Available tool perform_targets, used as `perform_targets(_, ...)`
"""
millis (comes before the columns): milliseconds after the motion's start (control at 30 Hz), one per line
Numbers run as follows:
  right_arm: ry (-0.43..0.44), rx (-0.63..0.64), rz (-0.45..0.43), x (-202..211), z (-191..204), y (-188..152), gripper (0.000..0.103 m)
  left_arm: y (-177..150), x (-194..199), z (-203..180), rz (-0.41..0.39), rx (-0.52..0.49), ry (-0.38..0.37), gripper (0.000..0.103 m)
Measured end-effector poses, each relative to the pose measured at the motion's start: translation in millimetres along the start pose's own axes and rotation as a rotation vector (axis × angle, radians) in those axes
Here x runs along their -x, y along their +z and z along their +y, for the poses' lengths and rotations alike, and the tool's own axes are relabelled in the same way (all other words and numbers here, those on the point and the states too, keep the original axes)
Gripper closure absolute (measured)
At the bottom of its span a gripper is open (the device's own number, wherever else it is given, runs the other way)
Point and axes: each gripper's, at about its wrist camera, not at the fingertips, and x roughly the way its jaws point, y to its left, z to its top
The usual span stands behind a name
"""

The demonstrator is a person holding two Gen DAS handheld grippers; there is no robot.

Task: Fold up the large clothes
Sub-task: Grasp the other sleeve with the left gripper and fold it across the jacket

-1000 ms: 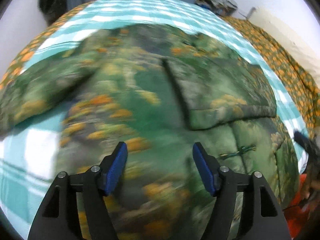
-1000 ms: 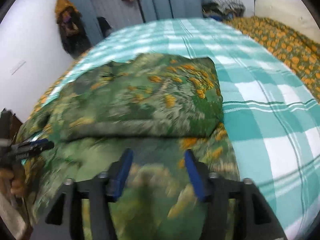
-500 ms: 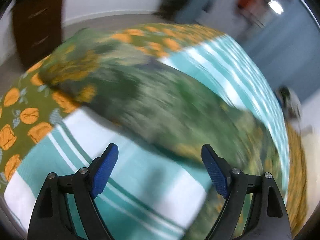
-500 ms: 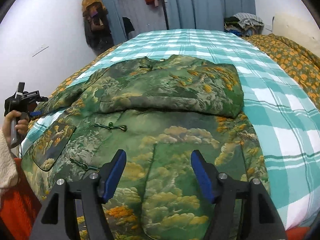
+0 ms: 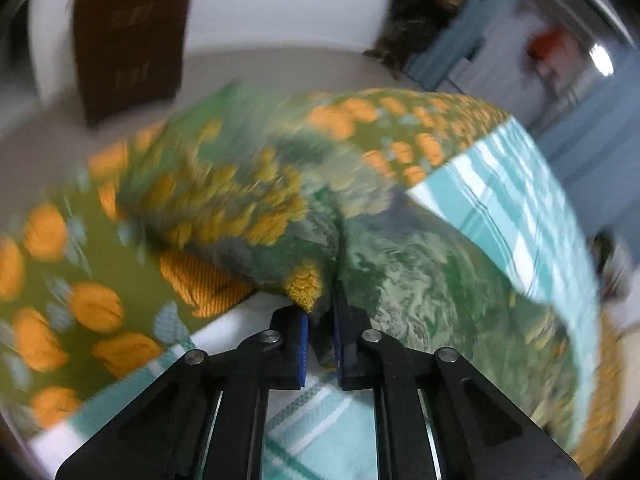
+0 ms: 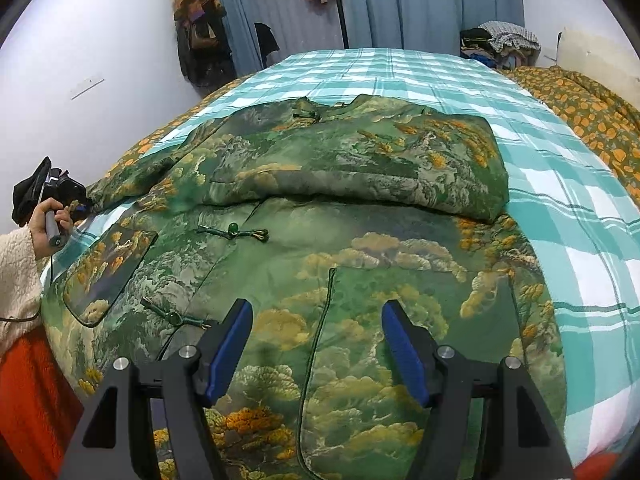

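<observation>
Left tool grabs the sleeve!

The left tool [image 5: 320, 334] pinches the cuff of the green jacket [image 6: 328, 216] spread on the bed [image 6: 580, 208]; the right tool [image 6: 316, 344], at six o'clock, hovers spread over its hem.

The room is bright with soft, even light, and no strong shadows fall on the bed. A small white lamp [image 5: 602, 60] glares at the top right of the left wrist view. That view is smeared all over; only the left gripper [image 5: 320, 334] near the lens looks sharp. The right wrist view is clear and crisp. Both views bend round like a ball, and their 4 corners go black. The white wall [image 6: 100, 40] looks pale and washed out.
</observation>
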Motion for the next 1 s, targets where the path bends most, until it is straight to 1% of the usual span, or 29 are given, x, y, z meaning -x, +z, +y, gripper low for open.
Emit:
perform_targets(33, 0.002, -0.003, -0.002, 0.3, -0.2, -0.7, 0.034, 0.2, 10.3, -10.9, -0.029, -0.052, 0.012, 0.096)
perform_targets(100, 0.006, -0.007, -0.012, 2.4, -0.4, -1.4, 0.034, -3.5, 45.8, -53.7, -0.128, -0.232, 0.022, 0.096)
perform_targets(133, 0.007, -0.010, -0.019, 4.2, -1.0, -1.7, 0.034, -6.5, 59.5, -67.4, -0.163, -0.294, 0.020, 0.096)
perform_targets(200, 0.007, -0.016, -0.033, 7.0, -2.5, -1.6, 0.034, -22.8, 94.6, -111.7, -0.246, -0.472, -0.008, 0.096)
perform_targets(233, 0.007, -0.019, -0.037, 8.1, -3.2, -1.4, 0.034, -36.8, 114.3, -138.1, -0.295, -0.579, -0.027, 0.096)
perform_targets(267, 0.008, -0.024, -0.041, 9.2, -4.4, -1.3, 0.034, -51.4, 129.0, -157.8, -0.332, -0.662, -0.044, 0.096)
perform_targets(333, 0.008, -0.037, -0.048, 11.4, -6.8, -1.1, 0.034, -88.4, 152.5, -196.1, -0.384, -0.827, -0.088, 0.096)
perform_targets(367, 0.008, -0.041, -0.052, 13.1, -7.7, -0.7, 0.034, -105.5, 159.0, -209.4, -0.396, -0.887, -0.106, 0.096)
perform_targets(400, 0.008, -0.046, -0.060, 16.1, -9.1, -0.5, 0.034, -129.5, 164.2, -225.5, -0.404, -0.964, -0.127, 0.096)
perform_targets(433, 0.006, -0.047, -0.066, 18.7, -10.0, 0.0, 0.034, -142.8, 164.1, -235.9, -0.404, -1.010, -0.135, 0.096)
perform_targets(500, -0.002, -0.044, -0.082, 24.4, -12.3, 0.7, 0.034, -187.2, 158.2, -257.0, -0.395, -1.130, -0.148, 0.096)
perform_targets(533, -0.006, -0.044, -0.089, 26.9, -13.3, 0.9, 0.034, -204.5, 152.8, -266.8, -0.379, -1.174, -0.149, 0.096)
perform_targets(633, -0.020, -0.052, -0.102, 32.5, -18.7, -0.1, 0.034, -249.8, 132.7, -278.7, -0.301, -1.267, -0.150, 0.094)
perform_targets(700, -0.026, -0.068, -0.103, 34.4, -24.7, -1.5, 0.034, -275.5, 117.3, -282.1, -0.218, -1.316, -0.140, 0.086)
perform_targets(767, -0.030, -0.084, -0.100, 34.8, -29.9, -1.9, 0.034, -291.2, 105.3, -279.4, -0.137, -1.332, -0.131, 0.078)
perform_targets(800, -0.032, -0.094, -0.098, 35.1, -31.9, -1.5, 0.034, -295.4, 101.6, -275.9, -0.106, -1.332, -0.125, 0.076)
perform_targets(833, -0.034, -0.102, -0.097, 35.2, -33.0, -0.4, 0.034, -296.3, 101.1, -272.5, -0.096, -1.328, -0.123, 0.070)
perform_targets(867, -0.032, -0.111, -0.095, 35.2, -34.4, 1.4, 0.034, -297.1, 103.8, -264.9, -0.084, -1.314, -0.135, 0.060)
perform_targets(900, -0.025, -0.116, -0.092, 34.8, -34.7, 3.9, 0.034, -294.0, 108.3, -257.9, -0.070, -1.293, -0.154, 0.055)
perform_targets(933, -0.016, -0.121, -0.088, 33.8, -34.3, 6.7, 0.034, -290.6, 111.6, -253.6, -0.061, -1.275, -0.167, 0.044)
perform_targets(967, -0.004, -0.127, -0.084, 32.3, -33.5, 10.3, 0.034, -287.5, 119.1, -239.9, -0.054, -1.249, -0.181, 0.038)
perform_targets(1000, 0.022, -0.137, -0.077, 29.1, -32.2, 16.4, 0.034, -284.5, 124.0, -232.3, -0.050, -1.229, -0.189, 0.036)
